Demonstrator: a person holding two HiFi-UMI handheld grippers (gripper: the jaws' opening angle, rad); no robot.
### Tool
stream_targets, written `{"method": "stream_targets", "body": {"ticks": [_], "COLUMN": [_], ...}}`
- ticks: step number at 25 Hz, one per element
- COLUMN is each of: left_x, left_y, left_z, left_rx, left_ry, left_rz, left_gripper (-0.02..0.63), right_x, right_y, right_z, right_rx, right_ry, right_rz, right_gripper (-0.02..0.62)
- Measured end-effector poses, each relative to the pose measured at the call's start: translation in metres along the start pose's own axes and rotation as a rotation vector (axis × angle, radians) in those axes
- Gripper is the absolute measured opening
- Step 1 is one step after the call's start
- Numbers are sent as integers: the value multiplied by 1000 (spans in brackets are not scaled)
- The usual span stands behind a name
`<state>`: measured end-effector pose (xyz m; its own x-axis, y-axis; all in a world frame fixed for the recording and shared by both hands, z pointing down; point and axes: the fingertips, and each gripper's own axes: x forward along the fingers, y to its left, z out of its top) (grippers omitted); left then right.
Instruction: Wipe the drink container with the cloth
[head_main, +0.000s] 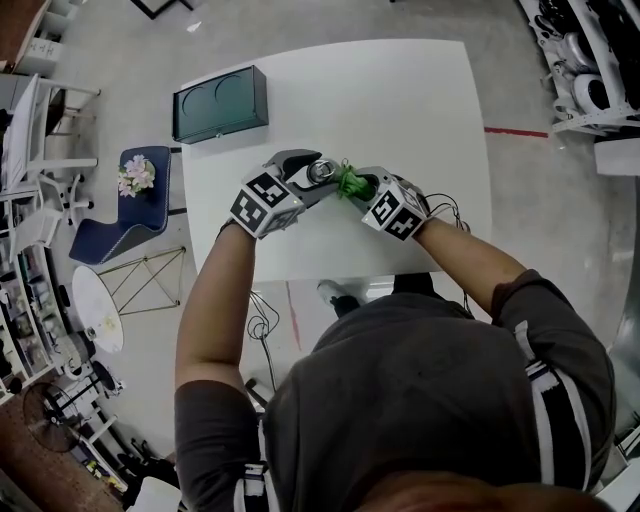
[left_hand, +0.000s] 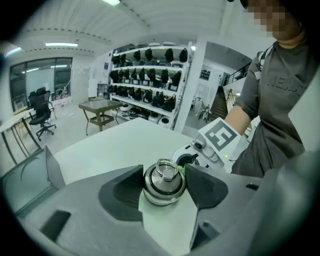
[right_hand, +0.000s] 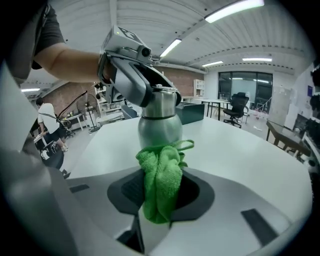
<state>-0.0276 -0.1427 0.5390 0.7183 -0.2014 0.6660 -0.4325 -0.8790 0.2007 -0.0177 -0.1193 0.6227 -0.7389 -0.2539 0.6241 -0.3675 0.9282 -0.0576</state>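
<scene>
A steel drink bottle (head_main: 322, 171) stands on the white table (head_main: 400, 100), near its front edge. My left gripper (head_main: 306, 180) is shut on the bottle's ring-topped lid (left_hand: 163, 181), with a pad against each side. From the other side, my right gripper (head_main: 364, 188) is shut on a bunched green cloth (right_hand: 160, 180). The cloth presses against the lower body of the bottle (right_hand: 158, 125). In the head view the cloth (head_main: 352, 183) shows just right of the bottle. The bottle's base is hidden behind the cloth.
A dark green box (head_main: 220, 103) lies at the table's far left corner. A blue chair (head_main: 125, 205) with flowers on it stands left of the table. Shelving (left_hand: 150, 75) lines the room beyond. The person's torso is close to the table's front edge.
</scene>
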Motion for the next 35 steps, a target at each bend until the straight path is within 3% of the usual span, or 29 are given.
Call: {"method": "stream_targets", "body": {"ticks": [5, 10, 15, 22, 27, 32, 35], "left_x": [-3, 1, 3, 4, 6, 2, 6], "left_y": [5, 3, 0, -4, -13, -10, -3], "left_z": [0, 0, 1, 3, 5, -1, -5], "left_rx": [-146, -163, -166, -117, -81, -24, -3], "left_ry": [-70, -79, -95, -220, -293, -342, -322], "left_rz": [34, 60, 59, 129, 147, 201, 241], "left_gripper": [247, 247, 247, 249, 324, 327, 325], "right_x": [-27, -25, 6, -40, -87, -95, -78], "right_y": [9, 39, 52, 37, -5, -9, 1], "right_z": [23, 34, 5, 9, 33, 100, 126], "right_rx": [16, -57, 55, 102, 116, 25, -76], "right_ry": [-64, -75, 14, -37, -111, -196, -179], "right_rz": [41, 132, 224, 347, 325, 338, 354], "right_gripper": [98, 97, 94, 97, 97, 97, 97]}}
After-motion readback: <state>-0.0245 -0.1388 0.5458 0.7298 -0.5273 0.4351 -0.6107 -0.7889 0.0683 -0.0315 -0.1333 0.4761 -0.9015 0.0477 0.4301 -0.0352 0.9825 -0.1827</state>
